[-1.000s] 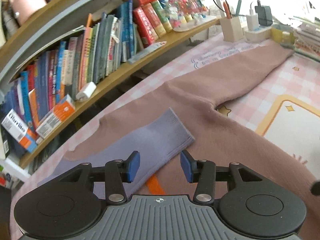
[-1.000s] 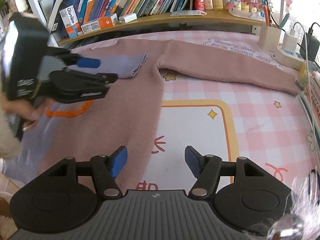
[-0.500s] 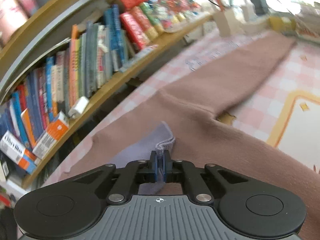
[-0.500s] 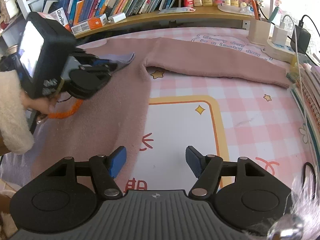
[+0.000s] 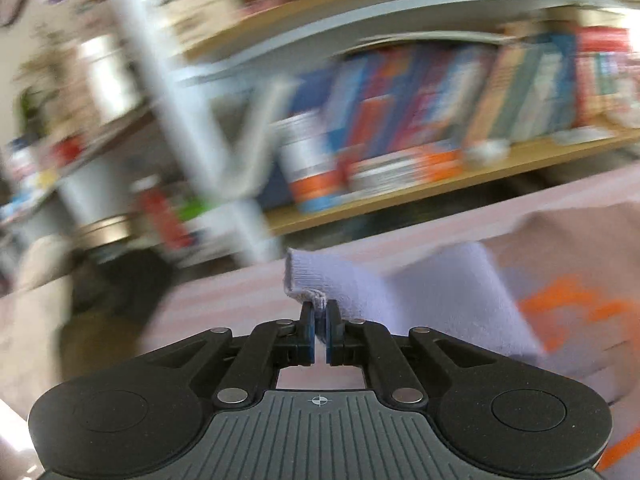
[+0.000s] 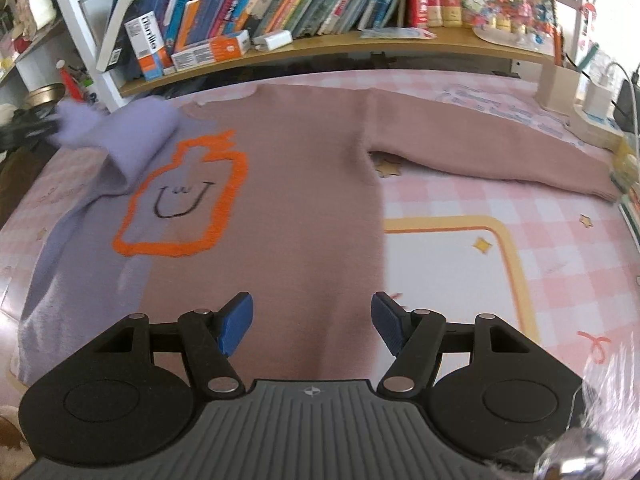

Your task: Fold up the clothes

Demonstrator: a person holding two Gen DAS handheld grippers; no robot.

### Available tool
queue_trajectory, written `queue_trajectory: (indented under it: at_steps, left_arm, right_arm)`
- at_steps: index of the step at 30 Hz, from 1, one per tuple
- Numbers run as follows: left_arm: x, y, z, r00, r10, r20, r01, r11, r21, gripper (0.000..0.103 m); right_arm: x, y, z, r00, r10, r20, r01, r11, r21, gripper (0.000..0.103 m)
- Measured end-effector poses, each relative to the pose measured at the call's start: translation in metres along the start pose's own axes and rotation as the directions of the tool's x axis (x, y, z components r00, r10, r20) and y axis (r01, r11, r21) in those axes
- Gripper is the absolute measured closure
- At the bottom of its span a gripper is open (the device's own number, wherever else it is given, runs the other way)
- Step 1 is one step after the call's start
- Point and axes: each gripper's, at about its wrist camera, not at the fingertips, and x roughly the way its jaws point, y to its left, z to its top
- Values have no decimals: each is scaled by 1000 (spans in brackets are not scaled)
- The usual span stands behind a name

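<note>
A mauve and lilac sweater with an orange bottle outline lies flat on the pink checked table cover. Its lilac left sleeve is lifted and pulled out to the far left, and the mauve right sleeve stretches to the right. My left gripper is shut on the cuff of the lilac sleeve; that view is motion-blurred. My right gripper hovers open over the sweater's lower hem with nothing between its fingers.
A wooden shelf packed with books runs along the back edge. A white shelf post stands at the back left. A pen holder and chargers sit at the back right. A cream mat with a yellow border lies beside the sweater.
My left gripper closed on the lilac cuff, then swung it away to the left off the sweater's chest, exposing the orange design. My right gripper stayed open and shifted left over the hem.
</note>
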Motion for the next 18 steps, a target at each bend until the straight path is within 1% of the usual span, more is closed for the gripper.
queue_trajectory:
  at_steps: [2,4,7,9,18]
  left_arm:
    - [6,40,-11,997,70,-21,-70,997,-16,98]
    - [11,72,-22,991,124,-40,-125,992,-23,98]
    - [20,106,-34,984,165,-62,-168,985,-46,98]
    - [25,124,-40,983,170,-75,-175,982,-74,98]
    - [45,171,-66,986,129,-102,-146,971,-190,97]
  right_arm:
    - [1,13,-1,1000,-3,-3,3,1000,-7,39]
    - [1,25,-2,1000,-12,-5,12,1000,-6,39]
    - [0,41,-4,1000,-30,-5,30,1000,3,39]
    - [0,52,-6,999,-47,-2,47,999,13,39]
    - [-12,86,-18,991,-131,28,129,988,80,38]
